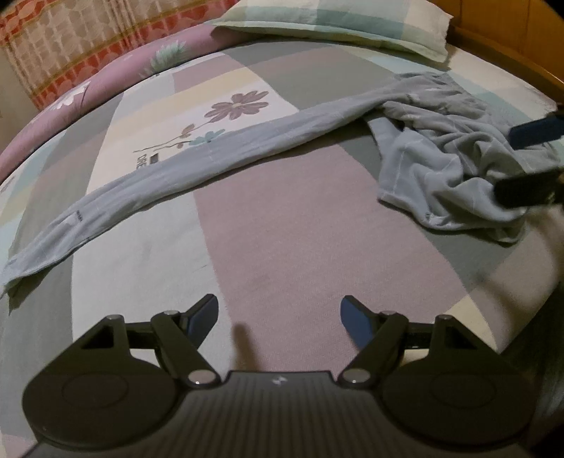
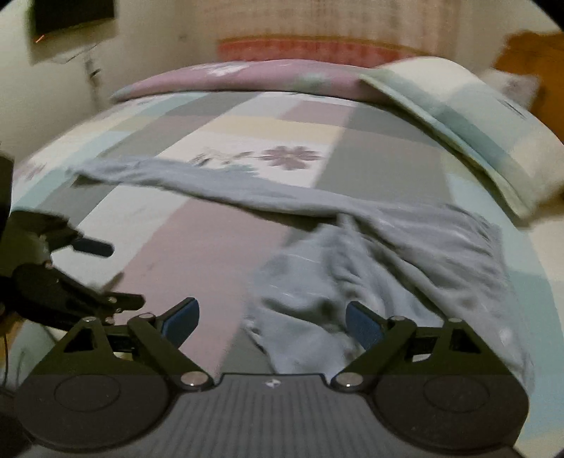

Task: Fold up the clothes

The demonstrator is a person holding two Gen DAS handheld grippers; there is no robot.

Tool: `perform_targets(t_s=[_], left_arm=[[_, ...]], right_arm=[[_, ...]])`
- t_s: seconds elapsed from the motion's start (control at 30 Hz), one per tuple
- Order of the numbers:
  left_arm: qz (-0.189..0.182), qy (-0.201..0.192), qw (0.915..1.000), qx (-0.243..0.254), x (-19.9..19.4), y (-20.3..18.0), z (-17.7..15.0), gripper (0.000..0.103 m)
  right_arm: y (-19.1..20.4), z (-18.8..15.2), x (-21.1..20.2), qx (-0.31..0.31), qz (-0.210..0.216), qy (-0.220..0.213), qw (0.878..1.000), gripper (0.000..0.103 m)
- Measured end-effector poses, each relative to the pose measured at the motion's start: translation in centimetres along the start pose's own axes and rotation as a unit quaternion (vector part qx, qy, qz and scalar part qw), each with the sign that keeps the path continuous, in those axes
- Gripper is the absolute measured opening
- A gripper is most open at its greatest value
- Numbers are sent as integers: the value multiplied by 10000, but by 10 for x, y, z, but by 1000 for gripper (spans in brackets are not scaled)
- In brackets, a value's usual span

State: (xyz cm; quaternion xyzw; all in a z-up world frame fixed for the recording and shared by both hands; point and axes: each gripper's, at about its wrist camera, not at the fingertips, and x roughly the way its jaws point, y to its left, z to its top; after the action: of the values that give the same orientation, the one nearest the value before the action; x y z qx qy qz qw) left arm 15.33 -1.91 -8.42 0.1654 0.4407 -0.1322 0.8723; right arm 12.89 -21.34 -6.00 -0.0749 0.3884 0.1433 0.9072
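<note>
Grey-blue cotton trousers, bunched right, one leg stretched leftward across patchwork bed. Nearer: right hand-held gripper, wide open, empty; left hand-held gripper likewise.

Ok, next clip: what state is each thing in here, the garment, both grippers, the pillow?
Grey-blue garment: unfolded, one leg stretched flat across the bed, the rest crumpled in a heap.
Left hand-held gripper: open, empty, over bare bedsheet.
Right hand-held gripper: open, holding nothing, at the crumpled heap; contact unclear.
Pillow: lying flat at the head of the bed, apart from the garment.
</note>
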Motion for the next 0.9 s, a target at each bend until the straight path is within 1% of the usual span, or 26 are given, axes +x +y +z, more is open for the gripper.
perform_targets(t_s=[0.07,0.1,0.13,0.23,0.33,0.43,0.5,0.6,0.7,0.77,0.8,0.83,0.87,0.9], left_arm=[[53,25,10000,-75,0,6,-2,77],[78,38,9999,-108,0,8,-3,77],[100,46,9998,-145,-1,11,-5,77],[110,41,9997,-221,-2,17,-9,77],[108,21,9995,-280,-5,24,-13,77],[112,-7,9992,-372,-7,32,-16,77],[117,-5,9990,-433,-6,35,-17,77],[126,18,9988,-477,-4,37,-18,77],[89,5,9989,-457,-6,38,-20,77],[66,-7,9988,-488,-7,41,-23,77],[64,-1,9987,-512,-7,43,-23,77],[71,4,9986,-532,-6,44,-24,77],[81,4,9985,-542,-5,45,-24,77],[91,5,9984,-552,-4,46,-24,77]], right_arm=[[10,6,1,-175,190,-87,9996,85],[13,9,10,-267,148,-42,9995,74],[14,12,21,-342,56,44,9994,67],[17,16,46,-518,-230,193,9982,61],[20,18,65,-669,-514,272,9961,60],[26,27,54,-642,-390,-34,9972,61],[26,30,64,-658,-536,133,9963,62],[27,34,81,-686,-771,412,9938,68],[27,38,97,-712,-1005,690,9900,68],[26,29,88,-680,-1028,721,9898,65],[23,25,84,-601,-1027,731,9902,48],[20,21,79,-518,-1023,738,9907,34],[18,17,75,-434,-1019,745,9911,27],[15,13,70,-350,-1015,751,9914,12]])
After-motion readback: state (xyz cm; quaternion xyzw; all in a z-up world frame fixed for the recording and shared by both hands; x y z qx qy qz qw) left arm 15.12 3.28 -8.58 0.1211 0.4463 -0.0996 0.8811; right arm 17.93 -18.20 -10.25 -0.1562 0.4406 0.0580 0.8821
